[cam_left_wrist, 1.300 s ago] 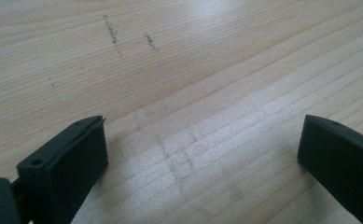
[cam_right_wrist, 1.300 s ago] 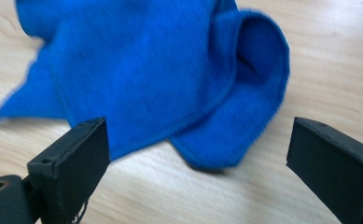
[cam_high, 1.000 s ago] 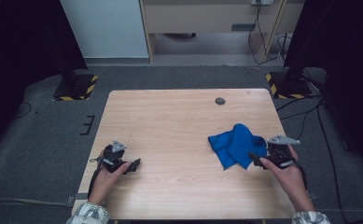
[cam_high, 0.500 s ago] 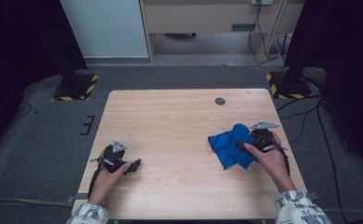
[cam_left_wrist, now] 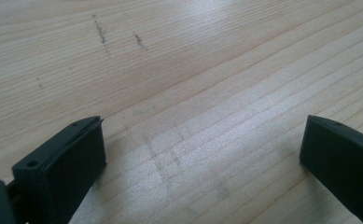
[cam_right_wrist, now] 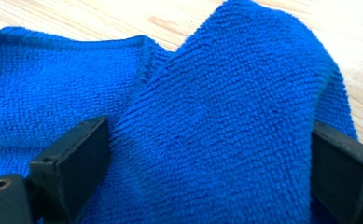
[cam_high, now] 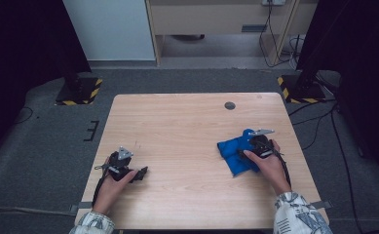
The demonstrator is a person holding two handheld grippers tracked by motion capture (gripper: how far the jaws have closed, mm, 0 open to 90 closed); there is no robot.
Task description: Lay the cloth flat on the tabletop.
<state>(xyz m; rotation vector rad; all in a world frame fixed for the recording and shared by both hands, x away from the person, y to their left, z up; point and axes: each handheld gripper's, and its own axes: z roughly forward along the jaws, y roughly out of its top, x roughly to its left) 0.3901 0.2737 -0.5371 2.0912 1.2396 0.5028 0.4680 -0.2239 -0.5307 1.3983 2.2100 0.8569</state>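
Over the last second the right gripper (cam_high: 253, 145) is moving in from the counter's right edge onto the crumpled blue terry cloth (cam_high: 233, 153), suggesting a grasp is being set up. Its jaws are standing wide, straddling a raised fold of cloth (cam_right_wrist: 226, 121) on the right half of the light wooden counter (cam_high: 187, 126). The left gripper (cam_left_wrist: 202, 154) is resting wide open over bare wood.

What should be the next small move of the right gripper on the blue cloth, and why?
Probably close the jaws. The right gripper is wide open, with a raised fold of the blue cloth between its jaws, so closing should pinch that fold. The left gripper is open over bare table, away from the cloth.
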